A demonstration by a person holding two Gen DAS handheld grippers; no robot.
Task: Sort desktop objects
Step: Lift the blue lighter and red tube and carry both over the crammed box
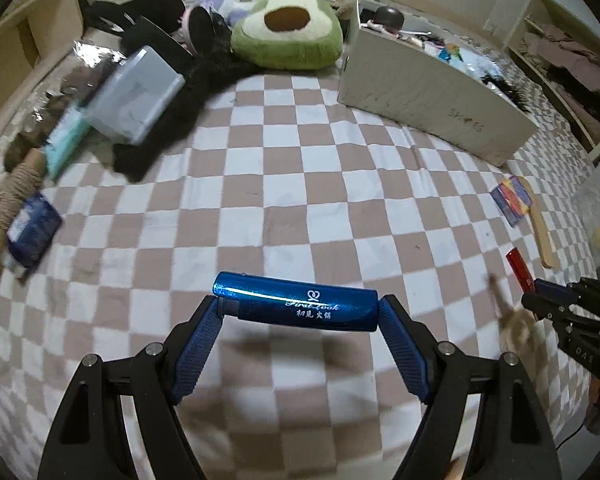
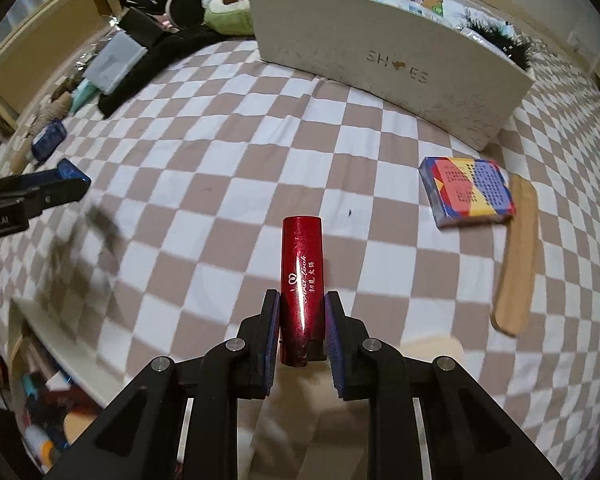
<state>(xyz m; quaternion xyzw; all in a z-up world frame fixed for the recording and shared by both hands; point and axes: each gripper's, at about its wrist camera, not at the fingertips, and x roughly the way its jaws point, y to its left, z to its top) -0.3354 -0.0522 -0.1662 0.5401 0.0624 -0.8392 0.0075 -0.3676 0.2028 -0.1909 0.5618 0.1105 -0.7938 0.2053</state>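
My left gripper [image 1: 300, 312] is shut on a blue metallic lighter [image 1: 296, 302], held crosswise by its two ends above the checkered bedspread [image 1: 300, 184]. My right gripper [image 2: 302, 300] is shut on a red metallic lighter [image 2: 302, 276] that points forward between the pads. The right gripper with the red lighter [image 1: 520, 270] also shows at the right edge of the left wrist view. The left gripper's blue fingertip [image 2: 74, 172] shows at the left of the right wrist view. A white box marked SHOES [image 2: 380, 48], holding several small items, stands at the back.
A colourful card box [image 2: 466, 192] and a wooden stick [image 2: 518, 256] lie at the right. A green avocado plush [image 1: 288, 32], black clothing [image 1: 172, 100], a grey-blue box [image 1: 136, 94], a twine roll [image 1: 16, 192] and a blue packet [image 1: 34, 230] lie at the left and back.
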